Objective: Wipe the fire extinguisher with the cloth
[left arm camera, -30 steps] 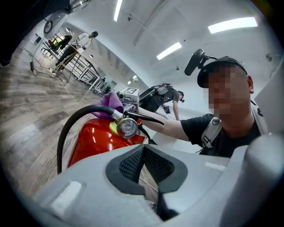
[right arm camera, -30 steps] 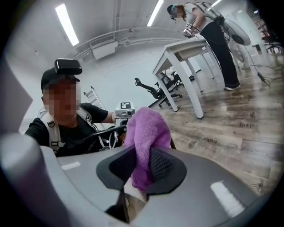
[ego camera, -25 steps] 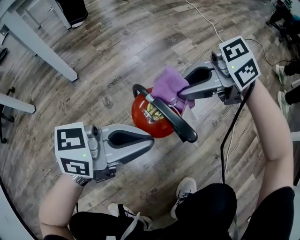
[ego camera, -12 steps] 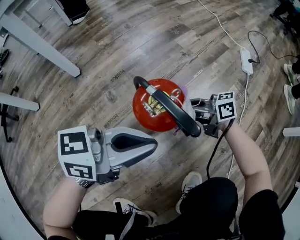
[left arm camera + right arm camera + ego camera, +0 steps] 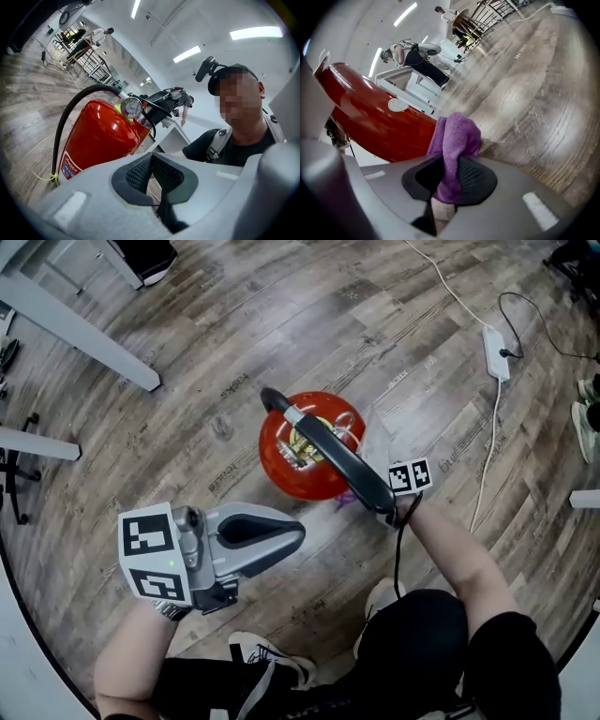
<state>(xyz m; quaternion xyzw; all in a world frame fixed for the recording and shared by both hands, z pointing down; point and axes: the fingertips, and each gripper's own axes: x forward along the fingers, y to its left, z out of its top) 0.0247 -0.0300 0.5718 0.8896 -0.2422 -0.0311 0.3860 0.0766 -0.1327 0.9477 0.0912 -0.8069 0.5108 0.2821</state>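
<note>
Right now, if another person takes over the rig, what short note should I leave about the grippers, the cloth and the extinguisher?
Left gripper: shut, empty, beside the fire extinguisher, apart from it.
Right gripper: shut on the purple cloth, low at the extinguisher's side.
The extinguisher stands upright on the wood floor.
Done: cloth gripped and brought to the red body; contact unclear.
To do: wipe the body.

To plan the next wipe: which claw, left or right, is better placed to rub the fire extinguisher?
Right, probably. The right claw holds the purple cloth close beside the fire extinguisher; the left claw is shut and empty.
</note>
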